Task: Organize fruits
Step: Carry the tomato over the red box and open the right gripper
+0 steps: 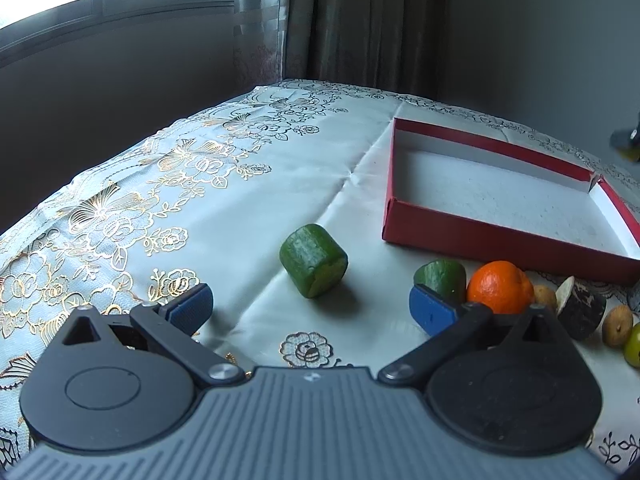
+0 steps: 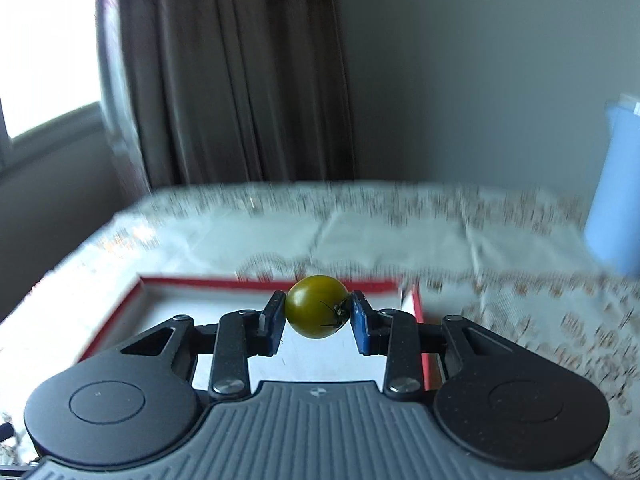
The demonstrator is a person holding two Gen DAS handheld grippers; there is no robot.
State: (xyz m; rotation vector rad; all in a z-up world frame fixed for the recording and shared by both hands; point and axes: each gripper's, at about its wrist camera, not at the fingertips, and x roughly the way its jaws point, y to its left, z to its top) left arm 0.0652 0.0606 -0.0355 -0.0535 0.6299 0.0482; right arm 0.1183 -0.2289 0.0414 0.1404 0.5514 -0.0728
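Observation:
In the left wrist view my left gripper (image 1: pixel 310 306) is open and empty, low over the tablecloth. A green cucumber chunk (image 1: pixel 313 261) lies just ahead between the fingers. A second green chunk (image 1: pixel 441 276) and an orange (image 1: pixel 500 286) sit by the right fingertip. The red box (image 1: pixel 472 240) with a white inside lies at the right. In the right wrist view my right gripper (image 2: pixel 318 310) is shut on a small green tomato (image 2: pixel 316 306), held above the red box (image 2: pixel 224 280).
More small fruits lie at the right edge of the left wrist view: a dark cut piece (image 1: pixel 580 310), a brown longan (image 1: pixel 618 326) and a green one (image 1: pixel 634 346). A blue container (image 2: pixel 614 192) stands at the right. The table's left edge (image 1: pixel 120 156) drops off; curtains hang behind.

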